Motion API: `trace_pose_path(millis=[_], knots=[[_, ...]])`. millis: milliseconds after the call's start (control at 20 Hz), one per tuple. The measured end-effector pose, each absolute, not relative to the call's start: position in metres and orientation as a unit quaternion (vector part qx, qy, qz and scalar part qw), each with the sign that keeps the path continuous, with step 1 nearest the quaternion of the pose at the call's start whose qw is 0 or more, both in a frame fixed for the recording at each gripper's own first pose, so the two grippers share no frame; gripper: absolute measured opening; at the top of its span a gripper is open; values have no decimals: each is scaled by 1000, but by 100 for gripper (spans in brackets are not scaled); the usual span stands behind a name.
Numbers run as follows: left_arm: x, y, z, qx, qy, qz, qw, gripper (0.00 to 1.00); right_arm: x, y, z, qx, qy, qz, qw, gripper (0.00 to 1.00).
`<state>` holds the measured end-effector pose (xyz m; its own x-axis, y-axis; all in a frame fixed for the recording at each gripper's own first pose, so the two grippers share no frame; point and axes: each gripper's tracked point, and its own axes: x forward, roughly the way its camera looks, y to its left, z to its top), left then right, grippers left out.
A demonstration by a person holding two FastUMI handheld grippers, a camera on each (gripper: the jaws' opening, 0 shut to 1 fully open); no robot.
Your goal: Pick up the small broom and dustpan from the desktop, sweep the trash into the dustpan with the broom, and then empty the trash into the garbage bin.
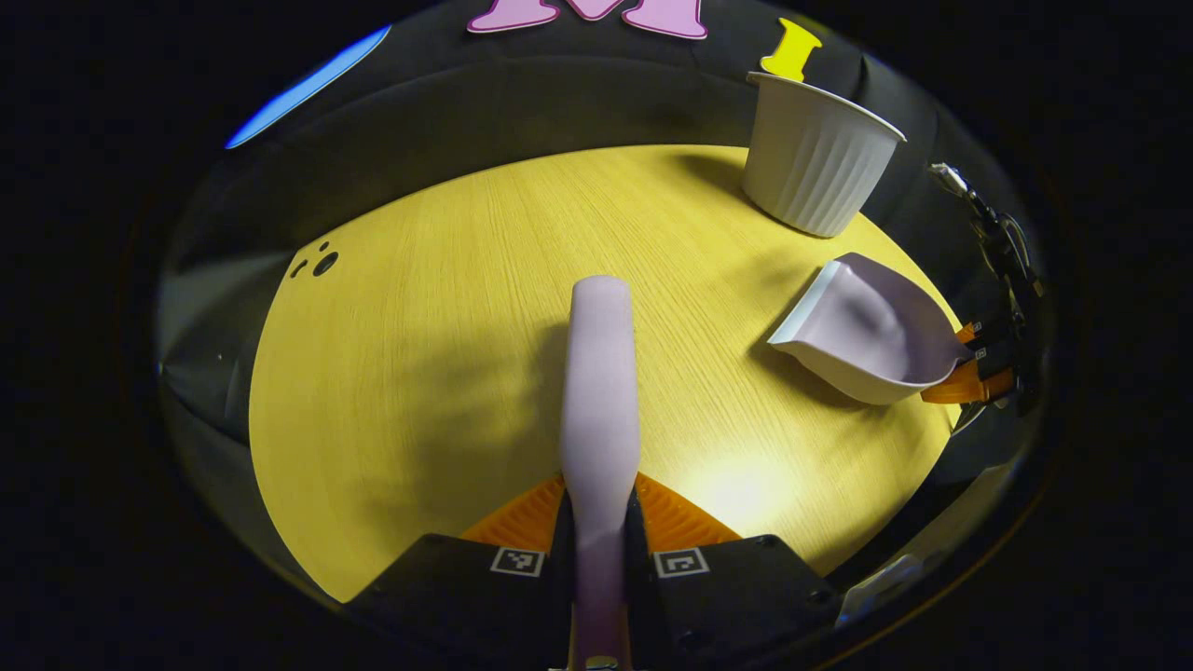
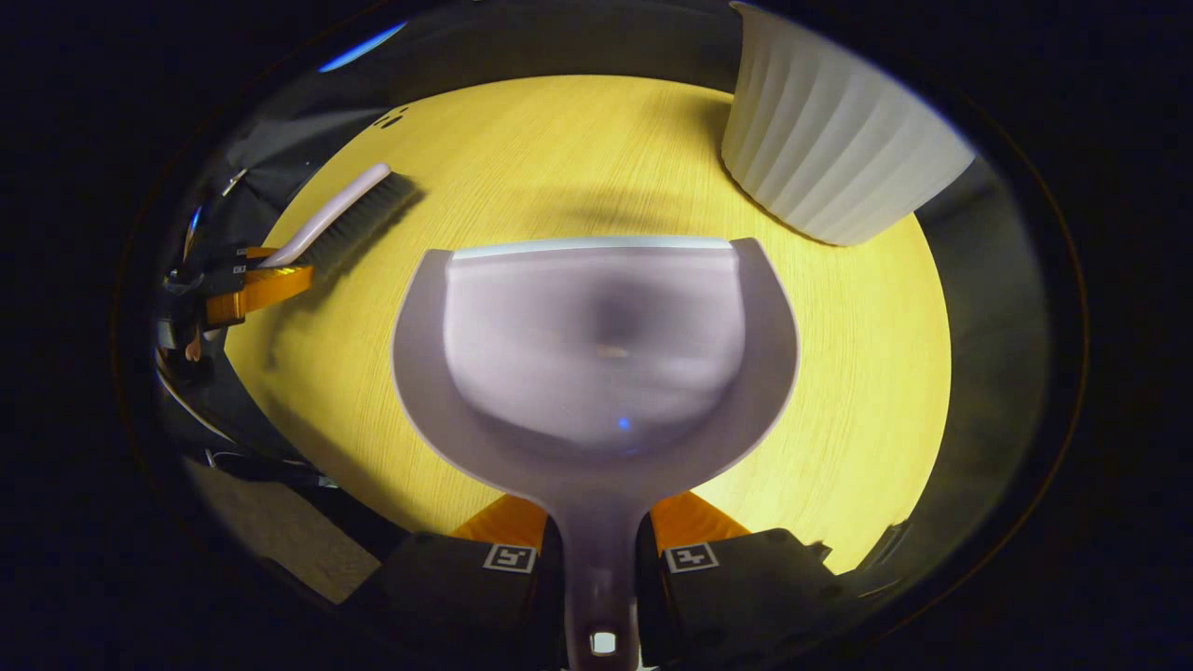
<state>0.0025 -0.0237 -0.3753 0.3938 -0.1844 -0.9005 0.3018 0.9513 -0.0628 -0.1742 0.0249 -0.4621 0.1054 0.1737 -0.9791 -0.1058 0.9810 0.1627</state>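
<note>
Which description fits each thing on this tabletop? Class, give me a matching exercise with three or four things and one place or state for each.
Things:
1. broom
2. dustpan
3. garbage bin
4. table

Descriptions:
A. stands upright, white and ribbed
B. handle clamped in the right gripper
C. yellow wood grain, bears the bin
D. handle clamped in the left gripper

Pairs: 1-D, 2-B, 3-A, 4-C
</note>
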Motion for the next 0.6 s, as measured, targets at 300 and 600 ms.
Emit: trace_pose_path(millis=[300,600], knots=[[2,-18,-383,71,535,-126,832,30,-180,19,-470,0,671,99,735,37],[2,-17,-374,82,526,-107,840,32,-184,20,-462,30,667,101,737,45]])
